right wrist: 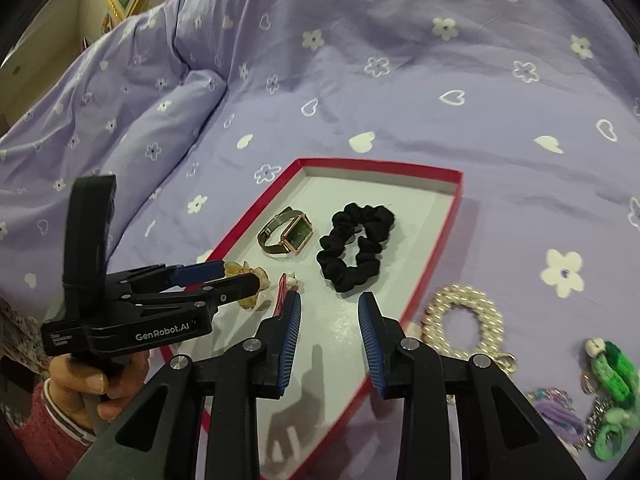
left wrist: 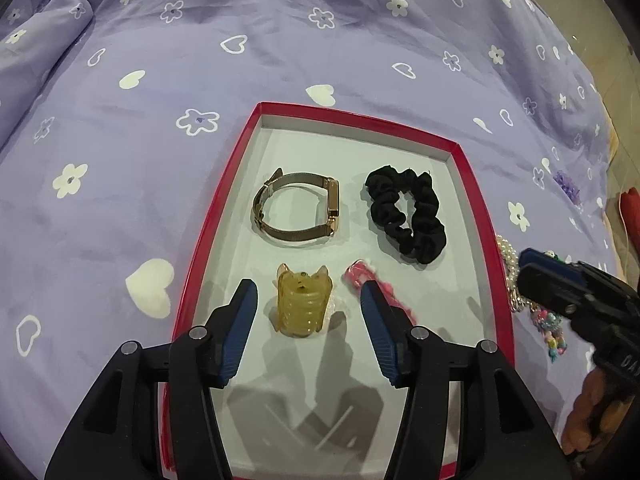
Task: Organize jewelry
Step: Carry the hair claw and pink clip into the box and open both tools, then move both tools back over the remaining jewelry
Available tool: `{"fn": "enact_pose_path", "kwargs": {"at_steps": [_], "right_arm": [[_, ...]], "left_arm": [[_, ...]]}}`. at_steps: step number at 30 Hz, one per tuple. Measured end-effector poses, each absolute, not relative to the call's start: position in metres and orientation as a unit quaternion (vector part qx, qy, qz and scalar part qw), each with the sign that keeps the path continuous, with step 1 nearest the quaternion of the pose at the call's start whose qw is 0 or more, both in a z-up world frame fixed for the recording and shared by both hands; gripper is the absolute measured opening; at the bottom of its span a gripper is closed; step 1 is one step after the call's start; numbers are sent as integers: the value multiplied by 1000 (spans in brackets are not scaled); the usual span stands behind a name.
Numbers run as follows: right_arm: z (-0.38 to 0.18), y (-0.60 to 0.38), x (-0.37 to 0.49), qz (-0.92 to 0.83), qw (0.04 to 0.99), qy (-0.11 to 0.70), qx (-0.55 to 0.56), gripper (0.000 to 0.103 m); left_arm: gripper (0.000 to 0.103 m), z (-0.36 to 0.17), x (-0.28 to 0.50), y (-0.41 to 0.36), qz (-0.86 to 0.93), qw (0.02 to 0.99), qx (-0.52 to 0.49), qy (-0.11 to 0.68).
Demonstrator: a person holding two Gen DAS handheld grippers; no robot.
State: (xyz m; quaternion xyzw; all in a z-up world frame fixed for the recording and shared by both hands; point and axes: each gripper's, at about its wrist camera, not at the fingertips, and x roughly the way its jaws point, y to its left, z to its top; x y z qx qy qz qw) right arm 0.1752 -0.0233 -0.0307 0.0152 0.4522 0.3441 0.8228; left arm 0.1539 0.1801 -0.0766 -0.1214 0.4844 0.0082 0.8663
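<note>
Nearest my left camera, my left tongs (left wrist: 308,292) are hanging with their blue pads spread wide apart, holding nothing, just above the near part of the tray. Beneath everything, the bed (left wrist: 160,80) is lying under a lilac cover printed with white hearts and flowers, bunching into a fold at the far left. On it, the red-rimmed tray (left wrist: 248,128) with its pale floor is carrying four things. Along the far row, the black scrunchie (left wrist: 424,216) is sitting on the right and the gold mesh-band watch (left wrist: 296,208) is lying on its side to the left, the two well apart. Closer in, the amber claw clip (left wrist: 304,304) is sitting between my left pads without touching either, and the pink hair clip (left wrist: 360,272) is lying just beside it, partly hidden behind my right-hand pad. My right tongs (right wrist: 330,300) are likewise standing apart and empty, hovering over the tray's right edge. Outside that edge, on the cover, the pearl bracelet (right wrist: 460,320) is lying just beside the rim, with a green fuzzy keychain (right wrist: 612,376) and a purple hair tie (right wrist: 556,412) farther right.
</note>
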Motion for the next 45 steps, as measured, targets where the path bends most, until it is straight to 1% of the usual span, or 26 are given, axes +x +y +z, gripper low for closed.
{"fn": "enact_pose_path", "kwargs": {"at_steps": [8,10,13,14,15,19,20,22,24,27,32,45], "right_arm": [[-20,-56,166,331,833,443,38,35],[-20,-64,163,326,834,443,39,35],[-20,-78,160,319,836,444,49,37],[-19,-84,159,316,837,443,53,37],[-19,-89,157,313,839,441,54,41],[-17,-112,148,301,845,438,59,45],[-16,-119,145,296,847,438,60,45],[-15,-133,140,288,850,437,62,46],[-14,-148,134,278,853,436,65,49],[-13,-169,125,261,860,433,65,50],[-11,-202,111,234,869,430,71,53],[-22,-260,95,187,878,428,101,53]], "left_arm": [[53,-66,144,176,7,869,-132,476],[55,-59,138,172,6,873,-132,469],[66,-47,131,164,0,880,-128,457],[72,-42,128,159,-3,883,-125,452],[78,-38,125,154,-6,886,-122,446],[87,-24,114,135,-22,893,-117,434],[90,-22,112,129,-26,893,-117,434],[92,-18,108,118,-37,895,-115,429],[95,-16,105,106,-42,895,-108,431],[96,-15,100,89,-54,896,-100,430],[97,-15,93,69,-87,890,-120,431],[97,-21,85,18,-111,882,-98,447]]}}
